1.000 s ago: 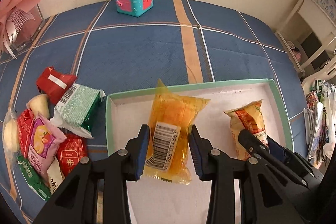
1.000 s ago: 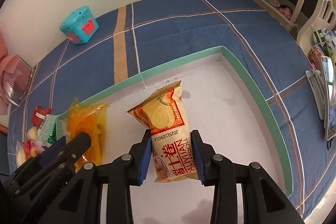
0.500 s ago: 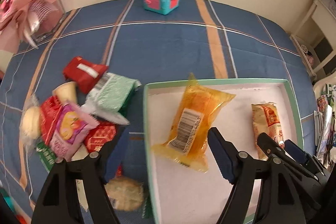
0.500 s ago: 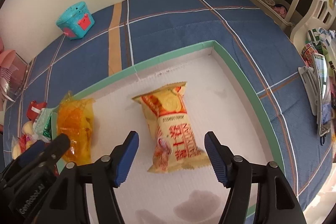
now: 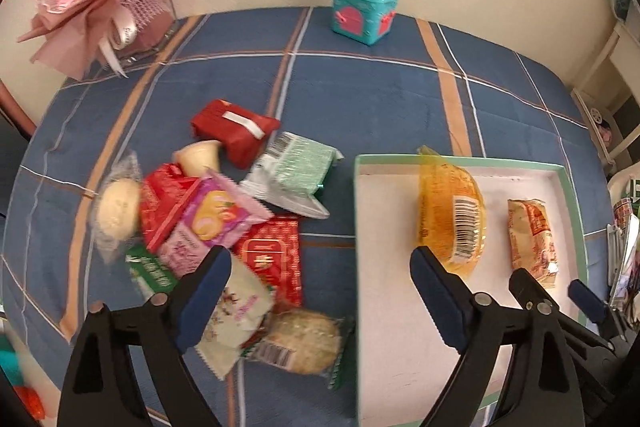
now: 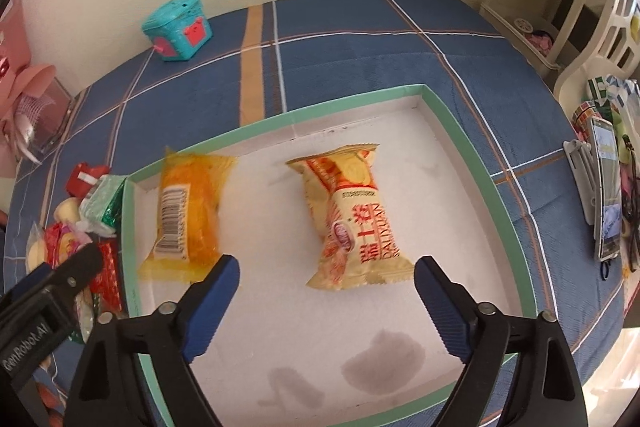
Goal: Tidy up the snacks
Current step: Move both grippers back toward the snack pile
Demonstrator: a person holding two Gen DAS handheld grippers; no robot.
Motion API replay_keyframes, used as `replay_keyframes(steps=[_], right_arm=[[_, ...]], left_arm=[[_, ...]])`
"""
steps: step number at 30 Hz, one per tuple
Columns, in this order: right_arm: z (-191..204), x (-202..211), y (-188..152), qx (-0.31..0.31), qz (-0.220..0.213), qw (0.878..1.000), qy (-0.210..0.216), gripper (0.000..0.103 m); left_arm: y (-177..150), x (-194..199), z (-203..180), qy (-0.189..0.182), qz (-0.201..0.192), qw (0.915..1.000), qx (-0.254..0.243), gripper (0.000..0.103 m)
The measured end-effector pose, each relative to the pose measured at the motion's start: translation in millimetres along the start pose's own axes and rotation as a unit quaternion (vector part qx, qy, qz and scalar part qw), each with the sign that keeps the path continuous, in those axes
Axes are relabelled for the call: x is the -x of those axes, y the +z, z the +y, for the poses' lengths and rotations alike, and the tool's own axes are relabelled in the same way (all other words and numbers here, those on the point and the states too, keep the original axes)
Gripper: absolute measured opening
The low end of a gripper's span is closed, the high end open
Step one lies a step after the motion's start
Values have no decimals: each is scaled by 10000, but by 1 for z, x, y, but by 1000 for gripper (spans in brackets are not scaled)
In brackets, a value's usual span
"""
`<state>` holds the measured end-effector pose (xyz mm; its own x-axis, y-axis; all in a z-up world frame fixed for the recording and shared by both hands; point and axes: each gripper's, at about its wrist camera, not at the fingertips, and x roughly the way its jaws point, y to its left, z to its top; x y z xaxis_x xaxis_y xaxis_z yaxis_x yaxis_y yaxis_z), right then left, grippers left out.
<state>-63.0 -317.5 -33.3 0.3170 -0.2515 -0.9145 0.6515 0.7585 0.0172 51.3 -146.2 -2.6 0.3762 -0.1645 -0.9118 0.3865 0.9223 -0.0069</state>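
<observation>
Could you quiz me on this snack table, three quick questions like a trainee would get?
1. True or false: both packets inside the tray are being squeezed by grippers.
2. How many snack packets lie in the tray? A) one B) two C) four
3. Fill in: the unsorted snack pile lies on the blue ____.

Key:
1. False. The left gripper and right gripper have just been opening; both stand wide, with nothing between the pads.
2. B: the orange packet and the yellow packet lie side by side, apart.
3. Tablecloth, outside the tray, on the orange packet's side.
</observation>
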Motion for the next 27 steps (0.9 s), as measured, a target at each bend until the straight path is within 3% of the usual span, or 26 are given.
replay_keyframes(steps=[4, 12, 27], right_arm=[[7, 7, -7, 100, -43, 9999, 27, 103], [27, 29, -22, 541, -149, 9981, 254, 103], [69, 73, -45, 1126, -562, 9910, 455, 103]], left_arm=[[-11, 8, 13, 124, -44, 9999, 6, 94], [-27, 26, 39, 315, -190, 9992, 161, 96], [-45, 49, 76, 231, -389, 9979, 460, 96]])
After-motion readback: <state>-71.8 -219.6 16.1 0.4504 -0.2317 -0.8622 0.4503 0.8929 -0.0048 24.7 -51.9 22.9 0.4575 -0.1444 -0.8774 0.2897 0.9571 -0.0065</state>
